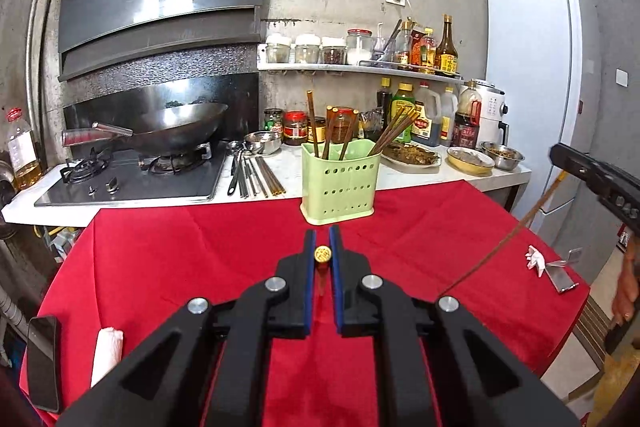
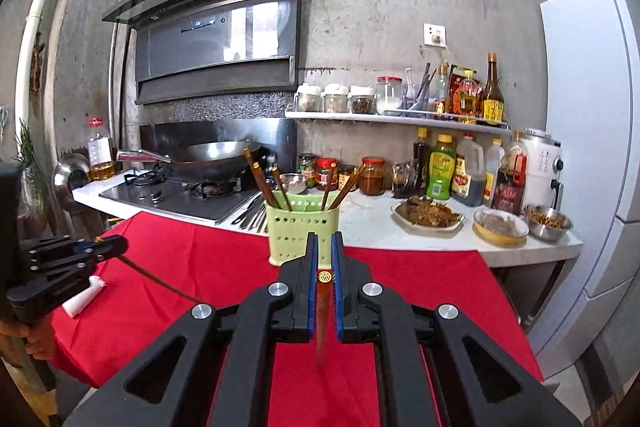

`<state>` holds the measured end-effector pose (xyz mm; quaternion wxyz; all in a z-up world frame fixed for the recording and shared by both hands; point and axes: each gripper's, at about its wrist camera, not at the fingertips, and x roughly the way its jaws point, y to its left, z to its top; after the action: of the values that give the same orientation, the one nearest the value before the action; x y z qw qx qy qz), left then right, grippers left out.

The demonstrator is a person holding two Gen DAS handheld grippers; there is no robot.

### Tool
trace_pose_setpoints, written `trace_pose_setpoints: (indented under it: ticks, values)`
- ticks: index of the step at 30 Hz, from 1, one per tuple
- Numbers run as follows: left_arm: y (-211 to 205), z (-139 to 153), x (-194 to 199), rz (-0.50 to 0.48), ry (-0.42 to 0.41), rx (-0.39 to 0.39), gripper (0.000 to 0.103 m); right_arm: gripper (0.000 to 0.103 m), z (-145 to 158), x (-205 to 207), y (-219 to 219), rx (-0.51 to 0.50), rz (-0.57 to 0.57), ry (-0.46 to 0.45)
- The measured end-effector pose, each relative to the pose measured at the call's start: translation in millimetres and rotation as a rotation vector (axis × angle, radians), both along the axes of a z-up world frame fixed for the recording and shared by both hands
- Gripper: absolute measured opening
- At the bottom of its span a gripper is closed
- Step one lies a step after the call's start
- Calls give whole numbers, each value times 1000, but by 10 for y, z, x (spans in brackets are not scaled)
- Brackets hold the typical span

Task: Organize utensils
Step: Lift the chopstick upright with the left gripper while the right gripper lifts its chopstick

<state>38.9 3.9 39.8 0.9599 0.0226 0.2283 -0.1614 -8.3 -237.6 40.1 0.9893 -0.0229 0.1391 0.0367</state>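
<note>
A green perforated utensil holder (image 1: 339,183) stands at the far edge of the red tablecloth and holds several brown chopsticks; it also shows in the right wrist view (image 2: 301,229). My left gripper (image 1: 322,235) is shut on a brown chopstick with a gold cap (image 1: 322,255), just short of the holder. My right gripper (image 2: 324,241) is shut on another gold-capped chopstick (image 2: 325,277), also just short of the holder. Each gripper shows in the other's view, the right one (image 1: 560,154) and the left one (image 2: 116,247), with its chopstick hanging down to the cloth.
A red-clothed table (image 1: 180,259) meets a white counter with a gas hob and wok (image 1: 176,127), loose metal utensils (image 1: 252,175), jars, sauce bottles and food dishes (image 1: 412,155). A phone (image 1: 42,363) and white roll (image 1: 106,351) lie front left. A fridge (image 1: 532,75) stands right.
</note>
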Motion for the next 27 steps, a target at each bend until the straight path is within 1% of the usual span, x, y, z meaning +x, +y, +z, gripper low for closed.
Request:
trace_pose_setpoints:
  ticks: [3,8,11,14,17,20,24,27]
  values:
    - [-22,60,105,-37,19,-7,7,7,11,135,3,-12,-10,-9]
    - [-161,57,355,-57,52,0,7,8,-24,348,-25,-10,-17,-8]
    - [-208,112,412,-60,43,10,7,8,-37,411,-26,-13,-26,-9]
    - [-184,266,357,-55,8,42,7,8,-19,452,-49,-4,-21,-1]
    - [-129,337,382,-58,23,48,7,8,-15,490,-56,-6,-15,0]
    - [-112,351,455,-45,34,60,7,8,-7,529,-45,-3,-10,1]
    - [-140,308,598,-60,73,49,7,8,-11,567,-41,-10,-11,1]
    - [-172,277,616,-53,36,43,7,9,-23,590,-35,-15,-20,-4]
